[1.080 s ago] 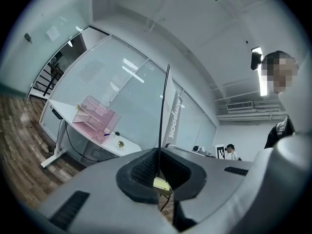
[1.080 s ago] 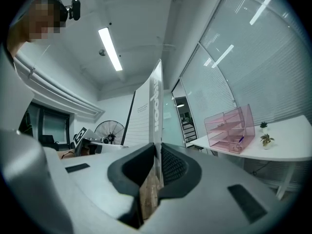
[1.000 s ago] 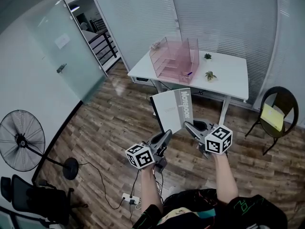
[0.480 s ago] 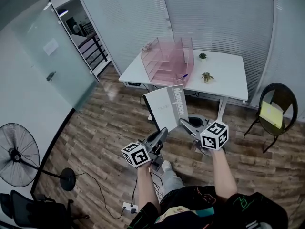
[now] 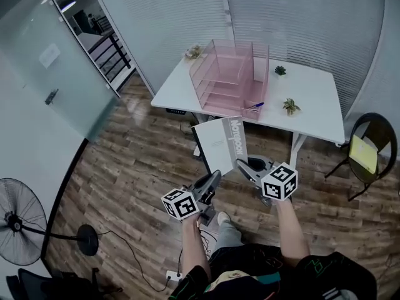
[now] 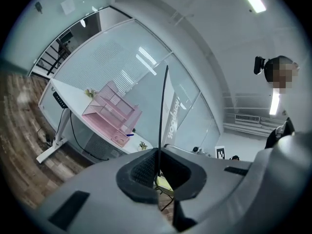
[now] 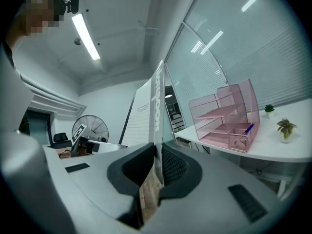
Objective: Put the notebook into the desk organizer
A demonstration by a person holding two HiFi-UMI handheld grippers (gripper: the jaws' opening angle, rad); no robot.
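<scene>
The notebook [image 5: 219, 144], held upright in the air short of the bench [image 5: 312, 95] by the jaws of the left gripper [image 5: 215, 175] and the right gripper [image 5: 240, 165] closed on its lower edge, might twist or slip from such thin grips.

I read this as an office: glass partition walls [image 5: 300, 17], a frosted glass door [image 5: 53, 74], a white bench [image 5: 315, 95] carrying a pink desk organizer [image 5: 228, 80], wood-look flooring [image 5: 137, 167].
</scene>
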